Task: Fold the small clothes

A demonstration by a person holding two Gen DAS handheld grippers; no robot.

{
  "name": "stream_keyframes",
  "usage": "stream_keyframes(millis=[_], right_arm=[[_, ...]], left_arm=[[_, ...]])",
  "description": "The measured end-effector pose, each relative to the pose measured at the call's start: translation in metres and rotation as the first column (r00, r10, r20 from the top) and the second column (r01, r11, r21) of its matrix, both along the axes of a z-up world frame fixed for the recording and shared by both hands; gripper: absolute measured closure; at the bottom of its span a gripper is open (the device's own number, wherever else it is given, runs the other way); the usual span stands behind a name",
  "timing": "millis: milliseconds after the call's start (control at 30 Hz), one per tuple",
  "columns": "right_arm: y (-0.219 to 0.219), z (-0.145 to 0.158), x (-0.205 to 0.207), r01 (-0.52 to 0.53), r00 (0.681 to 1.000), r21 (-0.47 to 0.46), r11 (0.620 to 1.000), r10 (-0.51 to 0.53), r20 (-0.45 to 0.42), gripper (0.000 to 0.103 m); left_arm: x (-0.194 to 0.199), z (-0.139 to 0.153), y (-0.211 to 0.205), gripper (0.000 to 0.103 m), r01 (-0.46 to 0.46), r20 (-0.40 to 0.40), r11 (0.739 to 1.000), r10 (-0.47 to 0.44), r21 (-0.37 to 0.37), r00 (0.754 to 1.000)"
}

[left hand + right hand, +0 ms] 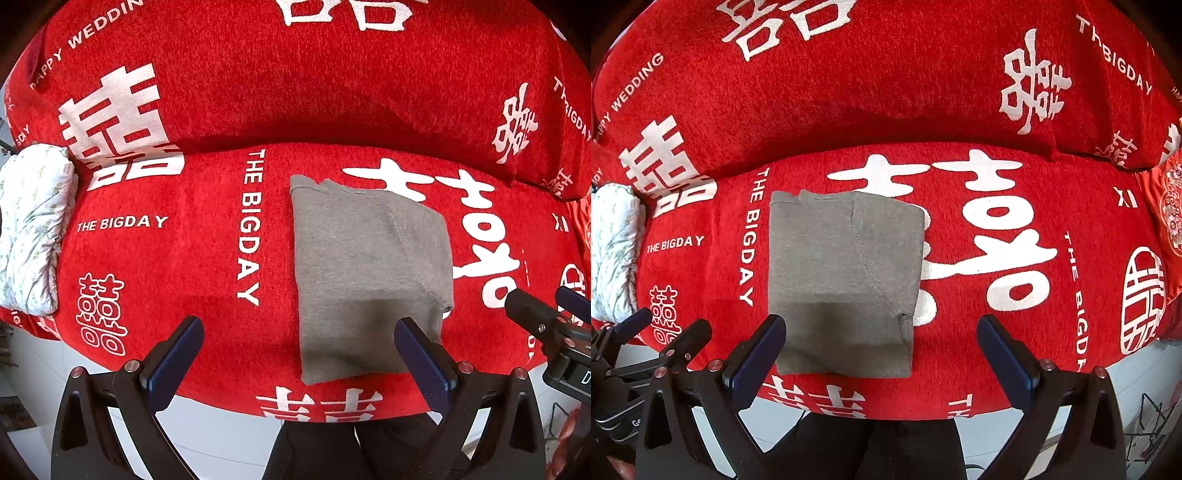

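The grey garment [369,273] lies flat on the red sofa cover [184,251], already in a compact rectangle with several layers on each other. It is just ahead of both tongs. For the left tongs [299,354] it sits ahead and toward the right finger, whose tip overlaps the near right part of the cloth in this view. For the right tongs [881,350] it sits ahead and toward the left finger, whose tip is at the near left corner.

Both tongs are released, with the fingers spread wide, and nothing is between them. They hang above the front of the seat, and I cannot tell if any finger really touches the fabric.

The garment looks like a soft knit, light and limp, with a seam running across the top layer and a small loose corner at the near right side. I think it will bend and sag at once when it is lifted, and the layers can slide apart if only the top one is taken. The cover below is rough and probably holds the cloth a little. A good place to take hold is the near edge or a near corner, pinching all layers together, one tongs at each side. Far to the left of both tongs a white patterned bundle [33,229] rests on the seat.
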State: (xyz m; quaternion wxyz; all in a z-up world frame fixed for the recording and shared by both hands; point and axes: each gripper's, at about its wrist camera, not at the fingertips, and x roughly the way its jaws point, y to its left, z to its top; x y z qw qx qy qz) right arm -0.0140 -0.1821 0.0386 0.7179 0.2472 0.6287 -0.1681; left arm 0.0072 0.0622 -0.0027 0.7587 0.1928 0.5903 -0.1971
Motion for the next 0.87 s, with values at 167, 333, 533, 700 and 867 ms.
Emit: stream_keyframes(millis=[167, 333, 533, 700, 867], right_arm=[[0.0007, -0.0001, 0.0001, 0.002, 1.0, 0.0, 1.0, -0.002, -0.001, 0.0], [0.0012, -0.0002, 0.0003, 0.002, 1.0, 0.0, 1.0, -0.002, -0.001, 0.0], [0.0027, -0.0013, 0.0007, -0.001, 1.0, 0.0, 1.0, 0.001, -0.005, 0.0], [0.003, -0.0042, 0.0024, -0.005, 1.0, 0.003, 1.0, 0.005, -0.008, 0.0], [0.0022, -0.0076, 0.0029, -0.006, 1.0, 0.007, 1.0, 0.006, -0.012, 0.0]], left_arm=[[0.0039, 0.0001, -0.0024, 0.0, -0.004, 0.002, 1.0, 0.004, 0.006, 1.0], [0.0026, -0.0019, 0.0005, 0.0, -0.005, 0.005, 1.0, 0.005, 0.007, 1.0], [0.0046, -0.0023, -0.0003, 0.0, -0.005, 0.004, 1.0, 0.005, 0.004, 1.0], [0.0014, -0.0007, -0.0029, 0.0, 0.015, 0.04, 1.0, -0.016, 0.014, 0.999], [0.003, -0.0014, -0.0056, 0.0, 0.017, 0.029, 1.0, -0.018, 0.015, 0.999]])
